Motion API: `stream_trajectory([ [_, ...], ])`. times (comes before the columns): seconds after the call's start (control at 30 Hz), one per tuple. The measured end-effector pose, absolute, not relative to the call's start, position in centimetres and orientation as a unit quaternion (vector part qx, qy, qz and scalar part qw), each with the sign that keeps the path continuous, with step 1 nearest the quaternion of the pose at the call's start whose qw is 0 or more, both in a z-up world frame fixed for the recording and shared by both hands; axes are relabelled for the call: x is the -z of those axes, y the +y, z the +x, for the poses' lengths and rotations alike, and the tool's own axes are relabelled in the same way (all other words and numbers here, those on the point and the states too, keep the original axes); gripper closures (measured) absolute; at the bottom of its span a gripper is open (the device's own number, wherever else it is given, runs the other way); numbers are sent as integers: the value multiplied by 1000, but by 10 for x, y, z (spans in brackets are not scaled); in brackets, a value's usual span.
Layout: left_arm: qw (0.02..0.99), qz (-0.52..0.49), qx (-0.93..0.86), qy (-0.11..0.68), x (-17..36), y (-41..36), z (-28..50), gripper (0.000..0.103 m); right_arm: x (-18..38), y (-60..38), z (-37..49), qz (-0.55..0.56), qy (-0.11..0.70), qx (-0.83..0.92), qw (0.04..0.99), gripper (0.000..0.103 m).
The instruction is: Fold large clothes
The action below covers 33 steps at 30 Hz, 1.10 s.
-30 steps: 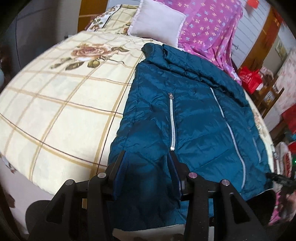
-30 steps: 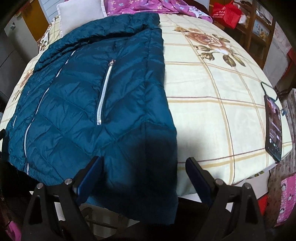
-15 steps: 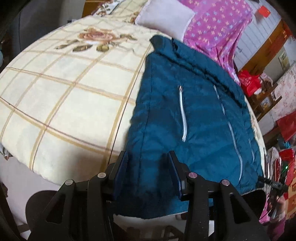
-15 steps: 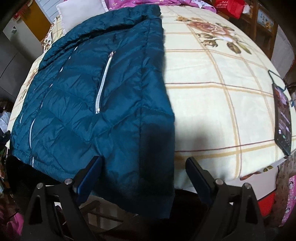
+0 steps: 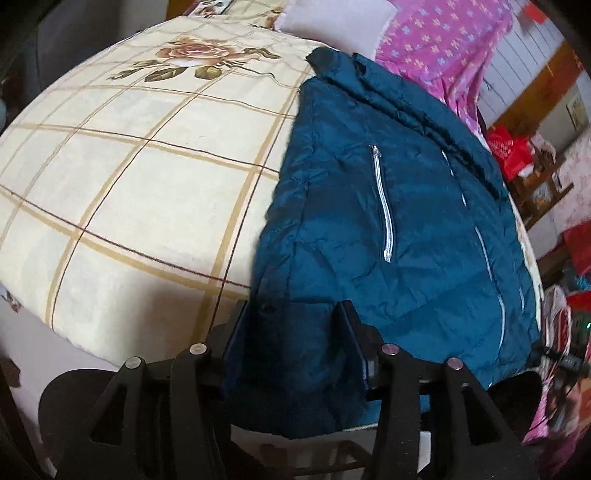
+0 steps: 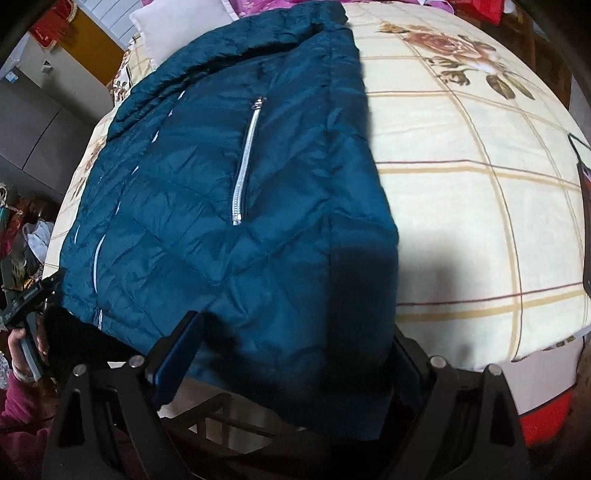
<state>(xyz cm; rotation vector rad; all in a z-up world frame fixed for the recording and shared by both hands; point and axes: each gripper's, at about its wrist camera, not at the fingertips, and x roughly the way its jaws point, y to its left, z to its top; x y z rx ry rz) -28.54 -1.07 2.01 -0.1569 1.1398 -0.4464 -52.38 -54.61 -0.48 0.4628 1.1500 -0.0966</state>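
Note:
A teal quilted jacket point(image 5: 399, 221) lies flat on a bed, its hem hanging over the near edge; it also shows in the right wrist view point(image 6: 236, 192). My left gripper point(image 5: 295, 332) is open, its jaws on either side of the hem's left corner. My right gripper point(image 6: 295, 339) is wide open over the hem's right corner; the cloth hides part of its right finger. The other gripper point(image 6: 22, 299) shows at the far left of the right wrist view.
The bed has a cream checked cover with roses point(image 5: 140, 177). A white pillow point(image 5: 332, 22) and a pink floral quilt point(image 5: 450, 48) lie at the head. A phone point(image 6: 583, 221) lies at the right edge of the bed. Red bags and shelves point(image 5: 517, 155) stand beside it.
Both grippers have moved closer to the jacket's hem, so its corners now sit between the jaws. The jacket has not moved.

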Motion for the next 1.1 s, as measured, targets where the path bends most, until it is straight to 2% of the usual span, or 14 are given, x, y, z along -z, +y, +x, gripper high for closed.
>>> stream_trajectory([
  [0.23, 813, -36, 213, 540, -23, -16, -291, 64, 5, -544, -519, 220, 536, 30, 815, 9],
  [0.4, 811, -93, 197, 543, -20, -1, -284, 64, 5, -549, -513, 227, 529, 29, 817, 9],
  [0.63, 822, -20, 204, 531, -21, -25, -302, 65, 6, -539, -512, 197, 517, 19, 833, 10],
  [0.7, 820, -18, 210, 531, -22, -27, -301, 78, 4, -534, -512, 175, 510, 21, 842, 32],
  [0.73, 819, -23, 216, 530, -24, -27, -300, 87, 3, -534, -512, 177, 506, 17, 844, 51],
  [0.77, 821, -30, 219, 526, -29, -27, -299, 95, 1, -535, -514, 182, 500, 11, 847, 62],
  [0.83, 826, -38, 228, 514, -38, -28, -299, 100, -3, -534, -513, 175, 495, 5, 851, 72],
  [0.97, 847, -42, 243, 471, -66, -32, -299, 103, -25, -533, -513, 157, 469, -4, 869, 80],
  [1.1, 869, -48, 248, 425, -93, -33, -295, 102, -57, -537, -512, 147, 426, -4, 893, 80],
])
